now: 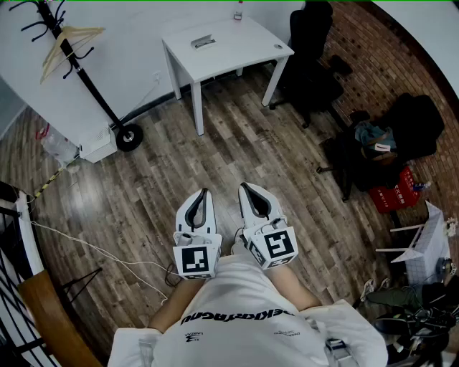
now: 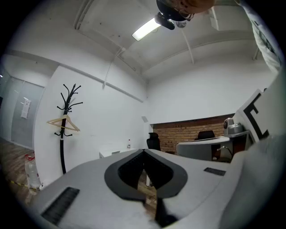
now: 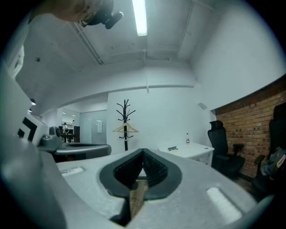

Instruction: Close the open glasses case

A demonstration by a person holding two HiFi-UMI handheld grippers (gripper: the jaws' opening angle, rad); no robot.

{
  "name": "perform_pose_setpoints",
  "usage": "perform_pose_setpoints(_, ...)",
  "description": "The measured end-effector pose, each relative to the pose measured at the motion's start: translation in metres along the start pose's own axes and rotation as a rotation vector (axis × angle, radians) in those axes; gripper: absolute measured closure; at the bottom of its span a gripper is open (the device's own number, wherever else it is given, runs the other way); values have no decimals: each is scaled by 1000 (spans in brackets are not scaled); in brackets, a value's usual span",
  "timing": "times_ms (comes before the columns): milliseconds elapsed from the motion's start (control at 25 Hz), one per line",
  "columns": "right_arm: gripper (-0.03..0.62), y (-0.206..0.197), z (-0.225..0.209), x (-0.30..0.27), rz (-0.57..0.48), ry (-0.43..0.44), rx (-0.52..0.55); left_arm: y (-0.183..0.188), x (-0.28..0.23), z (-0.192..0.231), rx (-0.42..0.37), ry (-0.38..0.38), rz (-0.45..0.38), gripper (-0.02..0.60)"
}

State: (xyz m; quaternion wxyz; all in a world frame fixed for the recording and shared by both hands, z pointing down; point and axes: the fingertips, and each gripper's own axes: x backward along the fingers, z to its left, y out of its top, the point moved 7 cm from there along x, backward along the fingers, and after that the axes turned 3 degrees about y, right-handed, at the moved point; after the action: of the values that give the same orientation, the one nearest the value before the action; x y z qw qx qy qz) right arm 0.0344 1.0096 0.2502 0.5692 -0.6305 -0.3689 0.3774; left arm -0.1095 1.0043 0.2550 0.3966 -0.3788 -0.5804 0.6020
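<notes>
A white table point(image 1: 251, 54) stands far ahead across the wood floor. On its top lies a small grey flat object point(image 1: 204, 41), too small to tell whether it is the glasses case or whether it is open. It also shows in the right gripper view point(image 3: 173, 148). My left gripper point(image 1: 204, 192) and right gripper point(image 1: 244, 186) are held side by side close to my body. Both point toward the table and are far from it. Each has its jaws meeting at the tip, with nothing between them point(image 2: 144, 152) point(image 3: 142, 153).
A small bottle point(image 1: 239, 11) stands at the table's far edge. A black coat stand with a wooden hanger point(image 1: 68, 39) is at the left, and a black office chair point(image 1: 312, 57) sits right of the table. Bags and a red box point(image 1: 394, 190) lie at the right. A white cable point(image 1: 86, 247) crosses the floor.
</notes>
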Motion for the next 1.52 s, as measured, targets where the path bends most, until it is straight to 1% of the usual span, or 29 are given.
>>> perform_pose_setpoints(240, 594, 4, -53, -5, -12, 22, -6, 4, -43, -28, 24, 27, 18, 583)
perform_pose_setpoints(400, 592, 8, -93, -16, -26, 36, 5, 3, -76, -47, 11, 54, 23, 583)
perform_pose_setpoints(560, 592, 2, -132, -27, -32, 53, 11, -14, -104, -65, -12, 91, 43, 583)
perform_pose_setpoints(680, 592, -6, -156, -38, -20, 78, -23, -29, -121, -73, -28, 111, 56, 583)
perform_pose_setpoints(800, 592, -13, -172, -51, 5, 111, -40, -36, -141, -76, -37, 120, 82, 583)
perform_pose_setpoints(920, 592, -15, -187, -63, 19, 118, -23, -36, -162, -76, -33, 127, 92, 583)
perform_pose_setpoints(1080, 592, -16, -207, -94, 28, 111, -13, -40, -198, -64, -21, 138, 96, 583)
perform_pose_setpoints(1200, 592, -16, -223, -127, 35, 119, 22, -48, -233, -48, -23, 122, 98, 583)
perform_pose_setpoints(1360, 592, -12, -244, -182, 38, 99, 37, -49, -286, -12, -2, 115, 91, 583)
perform_pose_setpoints(1520, 592, 0, -257, -250, 43, 92, 45, -44, -348, 30, -8, 92, 100, 583)
